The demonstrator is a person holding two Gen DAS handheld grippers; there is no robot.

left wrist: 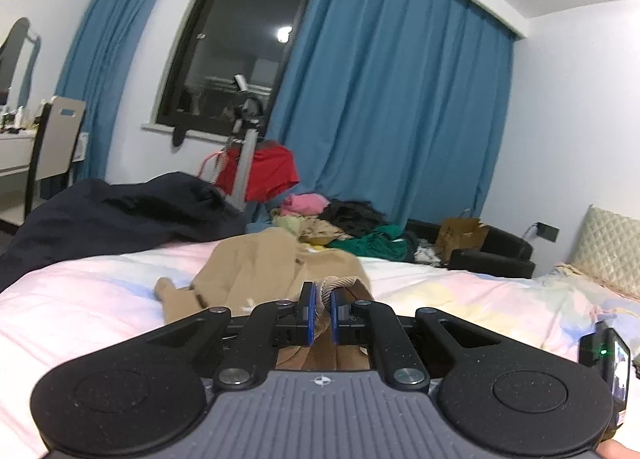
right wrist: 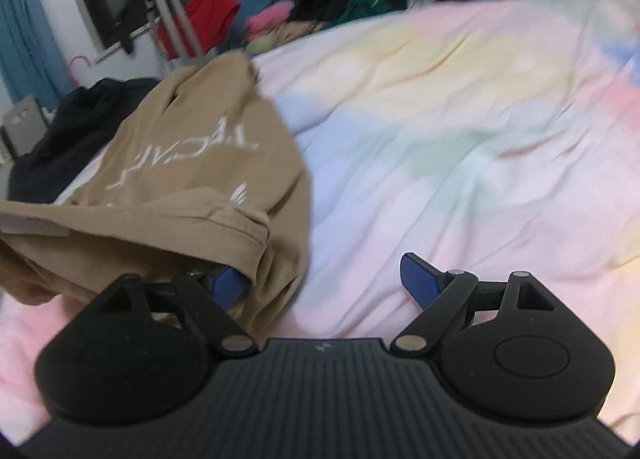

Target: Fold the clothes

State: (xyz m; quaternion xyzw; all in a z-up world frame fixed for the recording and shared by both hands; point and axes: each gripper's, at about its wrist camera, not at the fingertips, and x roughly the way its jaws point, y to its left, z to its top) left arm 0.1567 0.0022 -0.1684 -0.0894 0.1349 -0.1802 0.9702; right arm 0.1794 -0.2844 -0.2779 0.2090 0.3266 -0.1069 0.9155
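Tan garment (left wrist: 276, 271): ribbed edge pinched in clenched jaws of left gripper (left wrist: 322, 311), rest lying crumpled on pastel bed (left wrist: 460, 295). Right gripper (right wrist: 324, 283): jaws released wide, one blue pad tucked under a hem, nothing clamped. Step judged: spreading for the first fold; next, right jaws need a matching edge.

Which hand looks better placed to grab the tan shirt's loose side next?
Probably the right gripper: it is open beside the tan shirt, while the left gripper is already shut on its ribbed edge.
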